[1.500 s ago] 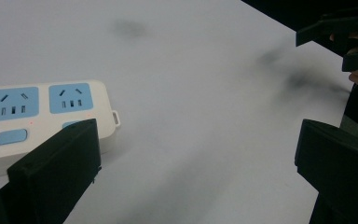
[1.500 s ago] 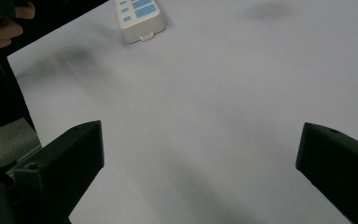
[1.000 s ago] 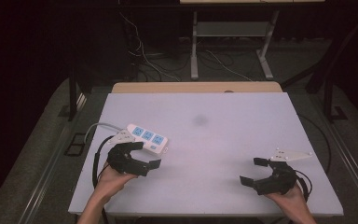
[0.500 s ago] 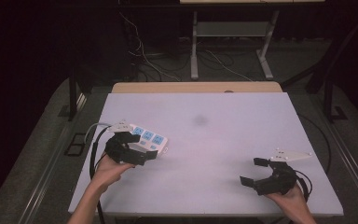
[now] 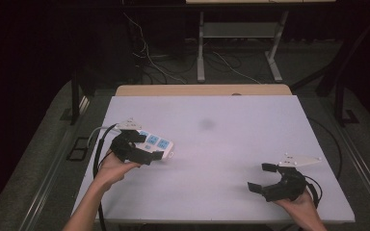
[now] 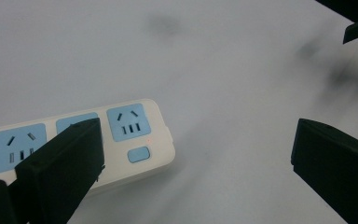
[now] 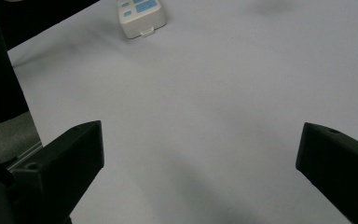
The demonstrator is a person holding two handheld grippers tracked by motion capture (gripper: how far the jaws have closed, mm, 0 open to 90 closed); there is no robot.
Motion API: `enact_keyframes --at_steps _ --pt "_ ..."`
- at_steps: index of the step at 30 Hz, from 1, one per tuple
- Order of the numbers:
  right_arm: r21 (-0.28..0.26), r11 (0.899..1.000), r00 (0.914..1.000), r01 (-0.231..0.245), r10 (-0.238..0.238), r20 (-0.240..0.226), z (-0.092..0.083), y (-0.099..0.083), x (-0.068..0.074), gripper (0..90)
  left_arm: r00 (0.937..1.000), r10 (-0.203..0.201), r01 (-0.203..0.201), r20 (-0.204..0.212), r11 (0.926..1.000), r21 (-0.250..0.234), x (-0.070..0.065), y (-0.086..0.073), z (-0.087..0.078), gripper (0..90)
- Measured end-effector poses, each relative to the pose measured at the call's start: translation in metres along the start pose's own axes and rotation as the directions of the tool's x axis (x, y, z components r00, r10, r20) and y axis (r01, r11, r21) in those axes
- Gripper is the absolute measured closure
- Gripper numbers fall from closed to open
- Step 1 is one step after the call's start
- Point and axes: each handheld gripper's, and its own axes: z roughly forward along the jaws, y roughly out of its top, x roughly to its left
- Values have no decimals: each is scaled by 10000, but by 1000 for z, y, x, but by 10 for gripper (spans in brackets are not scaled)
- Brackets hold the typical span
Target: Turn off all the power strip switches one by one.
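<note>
Pale grey table (image 5: 231, 144) is set before a dark floor strewn with cables. At its left side a white power strip (image 6: 135, 135) with blue sockets lies flat. Over it the left gripper (image 5: 147, 151) is held with jaws spread wide; nothing is gripped yet, so the grasp is judged still to come. Near the right corner the right gripper (image 5: 262, 177) is held wide and idle.

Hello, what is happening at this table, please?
A person holds a gripper in each hand at a white table. The left gripper is open at a white power strip with blue sockets, one jaw over the strip, nothing clamped. The right gripper is open too, near the table's front right corner, on bare surface.
</note>
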Motion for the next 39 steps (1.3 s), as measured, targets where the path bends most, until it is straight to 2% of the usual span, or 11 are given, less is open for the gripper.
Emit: enact_keyframes --at_steps 8,13,19,23,29,39 --pt "63 10000 10000 32 -32 22 1 0 1 7 9983 541 -525 -230 9964 673 3 11 9 22" --pt "99 10000 10000 13 -13 41 2 0 0 7 9973 649 -614 -340 9935 956 7 14 15 54" --pt "91 10000 10000 23 -24 51 2 0 0 7 9971 707 -671 -288 9915 1113 12 16 18 108" --pt "97 10000 10000 4 -5 70 2 0 0 7 9964 754 -699 -383 9891 1293 16 17 21 161" --pt "156 9998 9999 102 -103 56 3 0 0 7 9963 750 -691 -415 9894 1280 22 16 25 268" --pt "253 9996 9999 129 -130 63 4 -1 0 8 9957 755 -665 -529 9858 1540 30 14 32 500"
